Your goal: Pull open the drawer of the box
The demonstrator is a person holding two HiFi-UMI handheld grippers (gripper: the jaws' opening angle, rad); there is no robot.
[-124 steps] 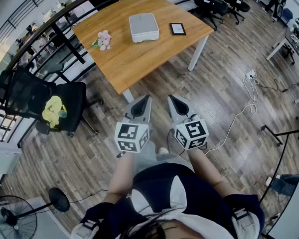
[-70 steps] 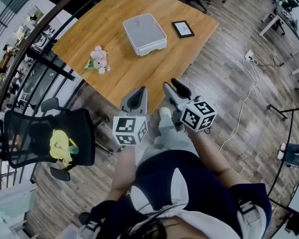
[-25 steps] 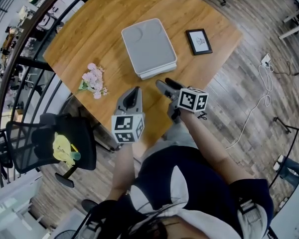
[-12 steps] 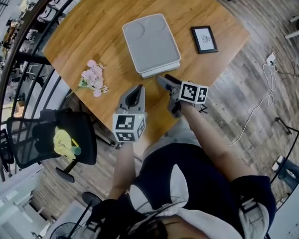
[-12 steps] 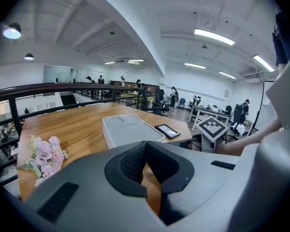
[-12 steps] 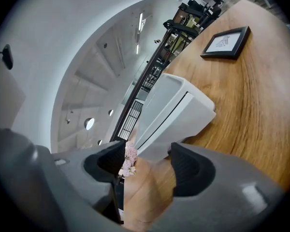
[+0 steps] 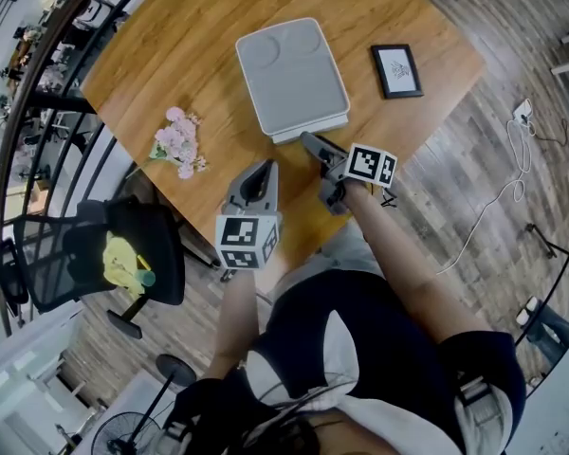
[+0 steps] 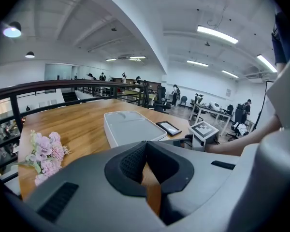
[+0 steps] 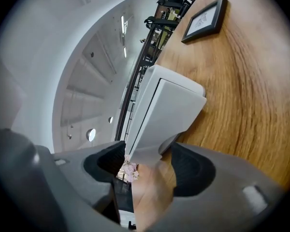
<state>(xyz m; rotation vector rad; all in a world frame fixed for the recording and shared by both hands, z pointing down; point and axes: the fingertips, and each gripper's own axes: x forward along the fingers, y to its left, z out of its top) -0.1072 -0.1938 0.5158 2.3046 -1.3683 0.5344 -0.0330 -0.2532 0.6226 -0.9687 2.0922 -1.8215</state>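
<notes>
The box [image 7: 292, 74] lies flat on the table [image 7: 194, 60]. The right gripper [image 7: 310, 141] is at its near edge, jaws spread wide around the front lip without clamping it. The left gripper [image 7: 263, 169] hovers apart from the box, jaws together and empty.

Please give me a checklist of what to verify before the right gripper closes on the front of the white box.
1. Right gripper jaws wide apart: ok.
2. Front edge of the box between those jaws: ok.
3. Pads pressing on it: not ok.
4. Drawer handle shape: cannot tell.
5. Left gripper shut, away from the box: ok.
6. Picture frame and flowers beside the box, not in front of it: ok.
</notes>
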